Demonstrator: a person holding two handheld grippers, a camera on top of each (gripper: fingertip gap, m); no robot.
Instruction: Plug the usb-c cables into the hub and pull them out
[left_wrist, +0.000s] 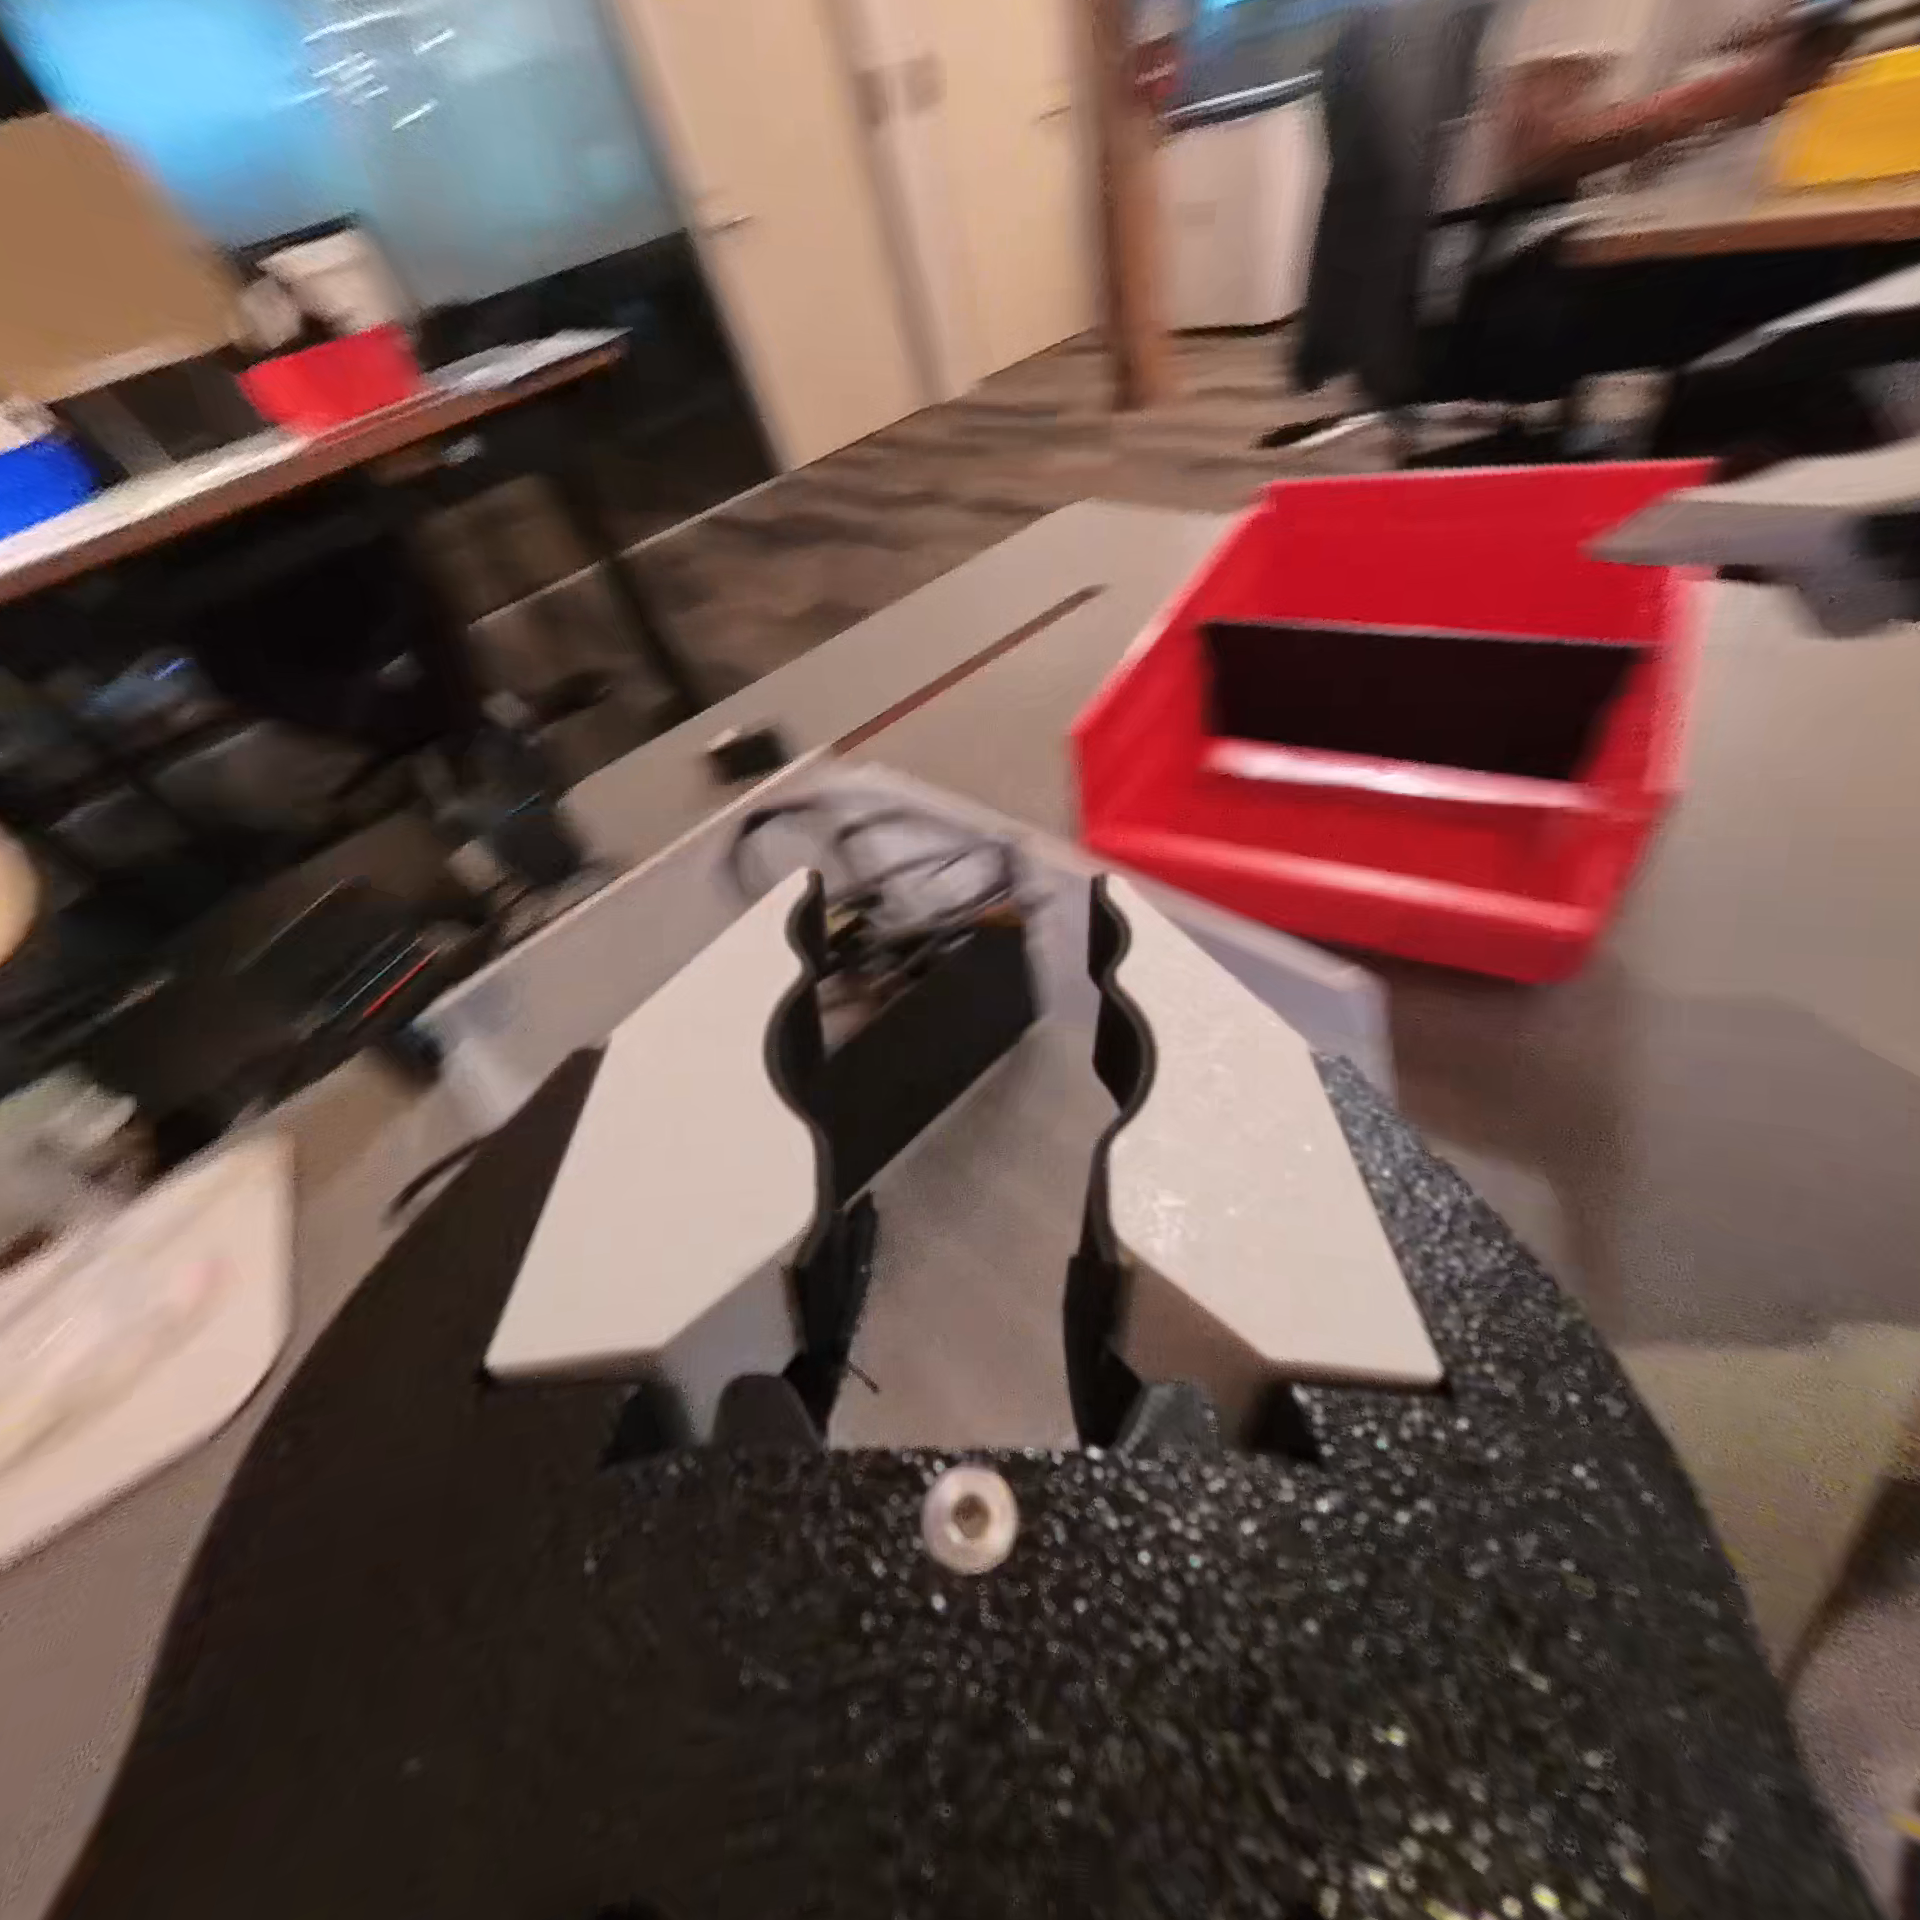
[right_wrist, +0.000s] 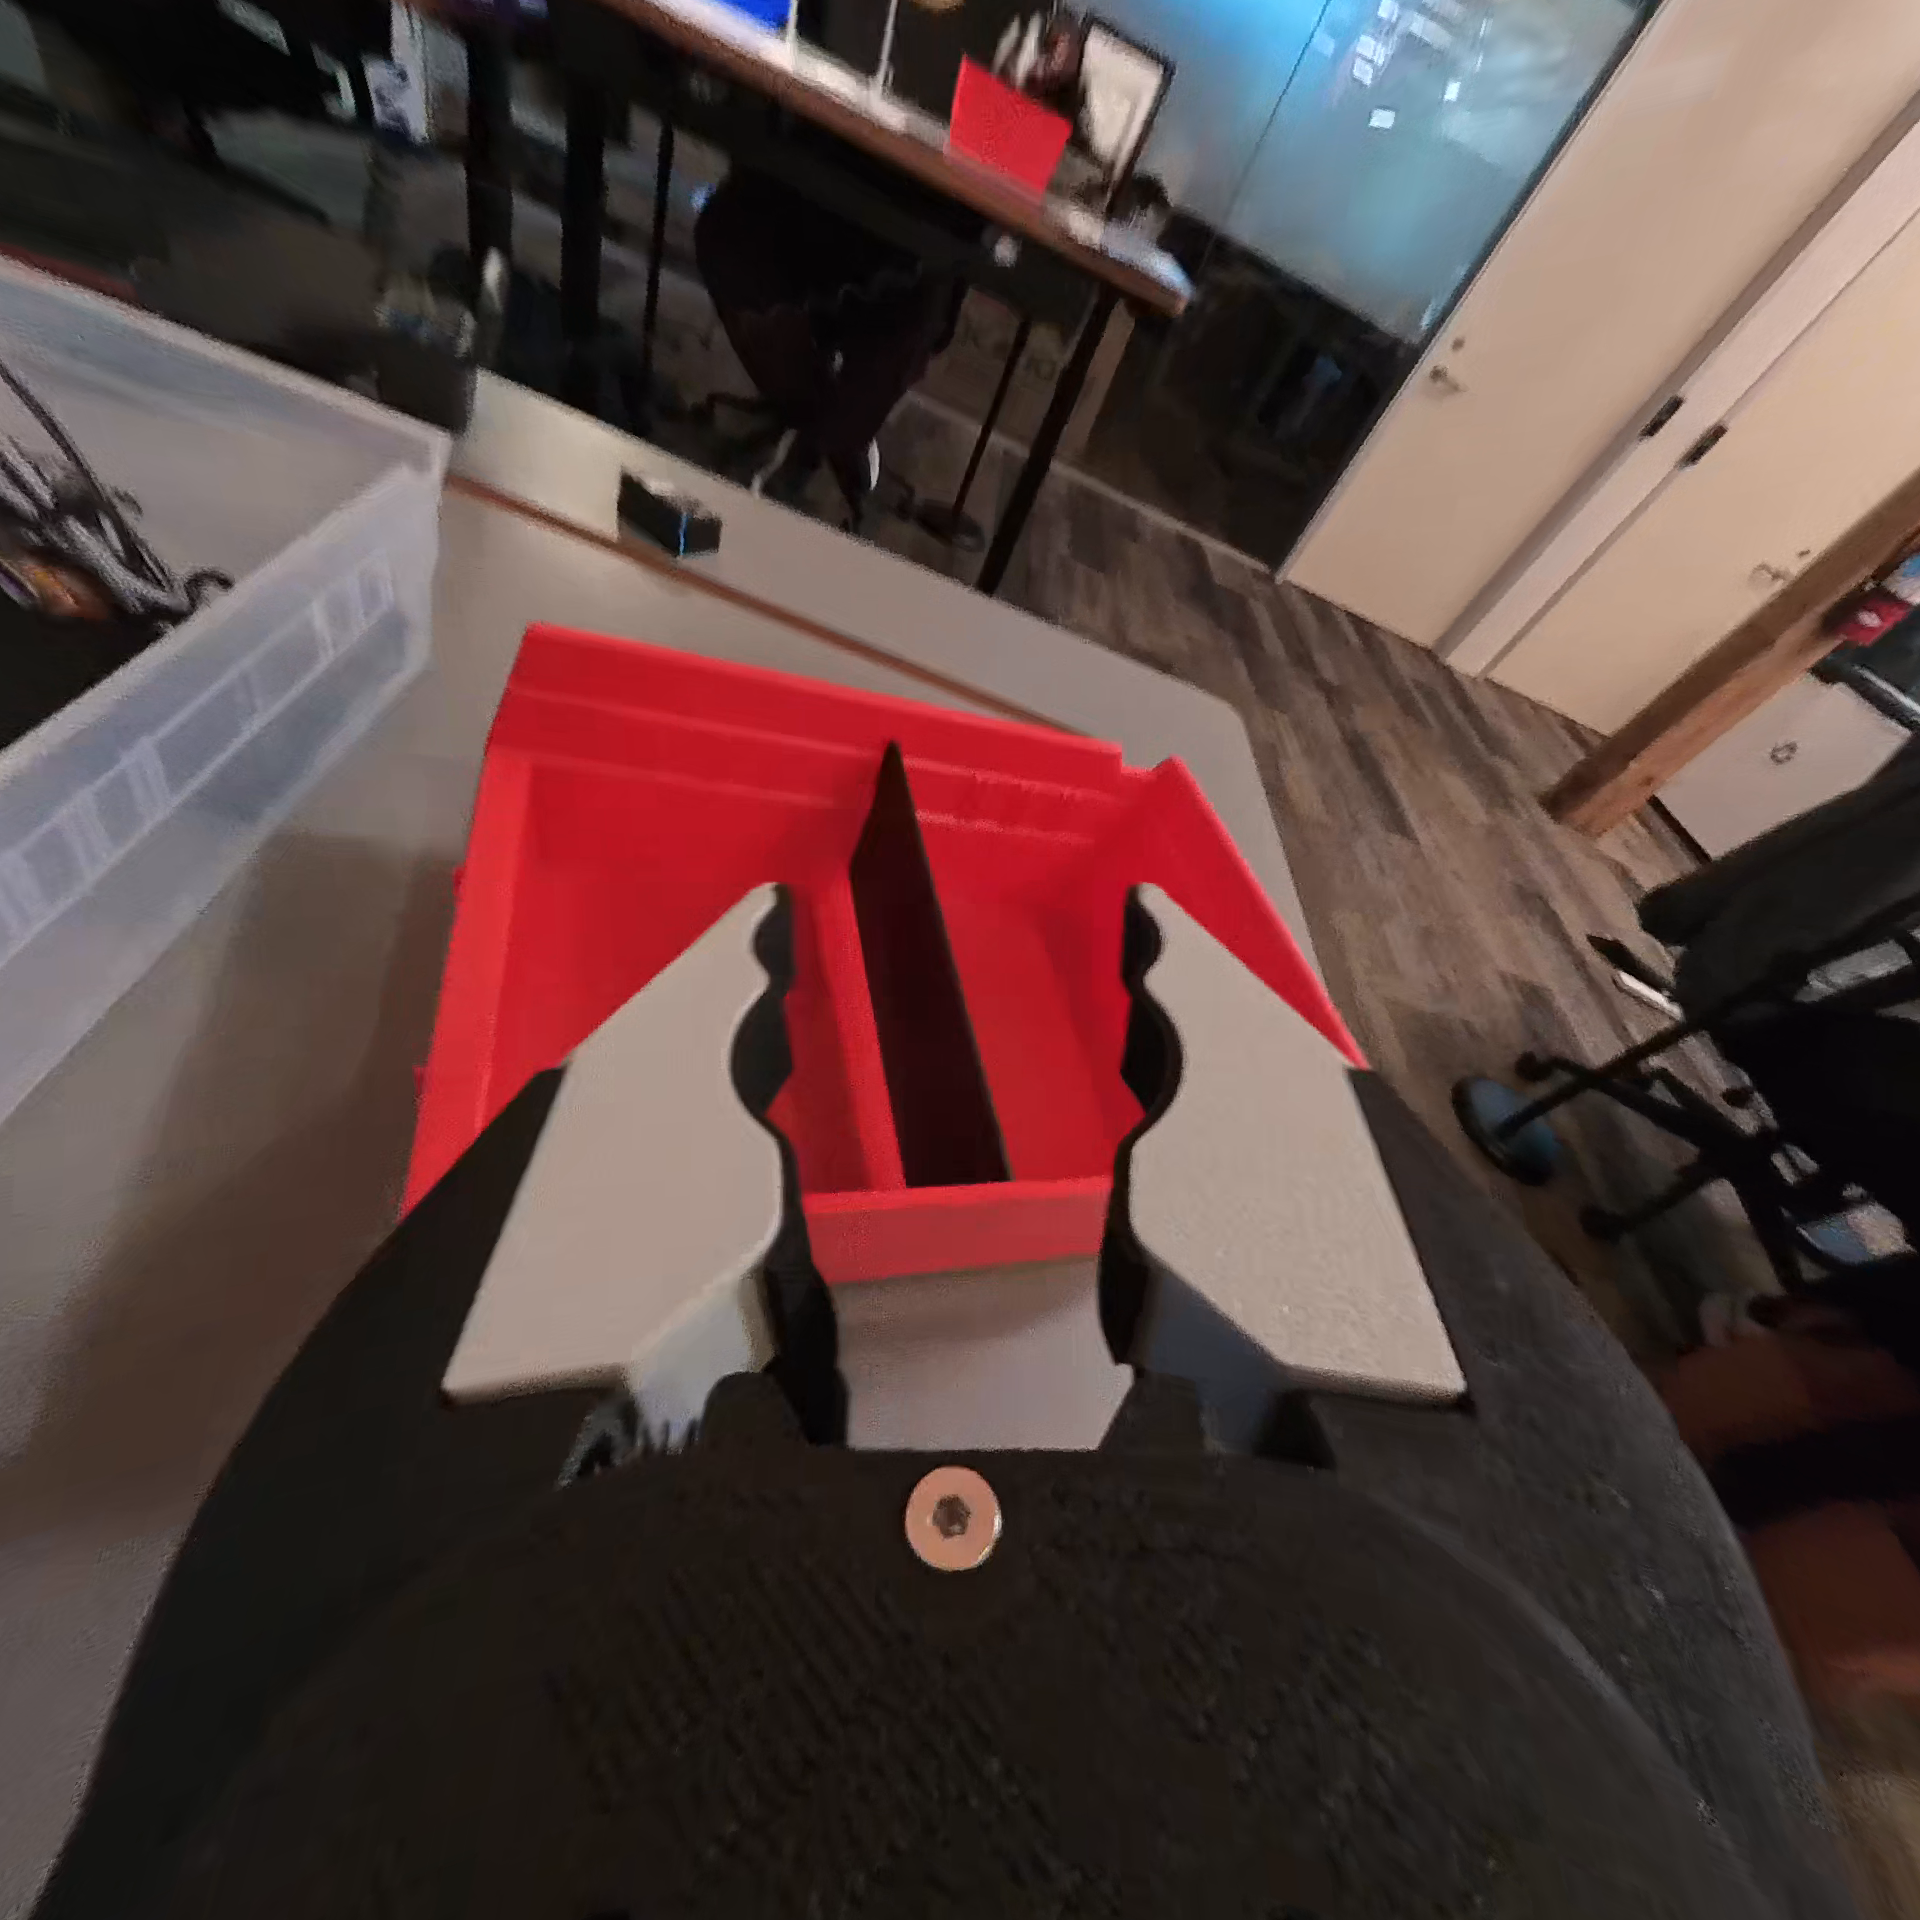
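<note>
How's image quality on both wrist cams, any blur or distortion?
Left wrist view: heavy motion blur; the red bin and the dark cables in the clear tub are smeared, only the left gripper stays sharp. Right wrist view: clearer; the red bin is fairly crisp beyond the right gripper, edges softer, wide-angle bending at the borders.

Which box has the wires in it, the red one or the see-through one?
The see-through box, left of the red box. Dark wires lie in a tangle inside it. The red box shows only a black divider and no wires.
</note>
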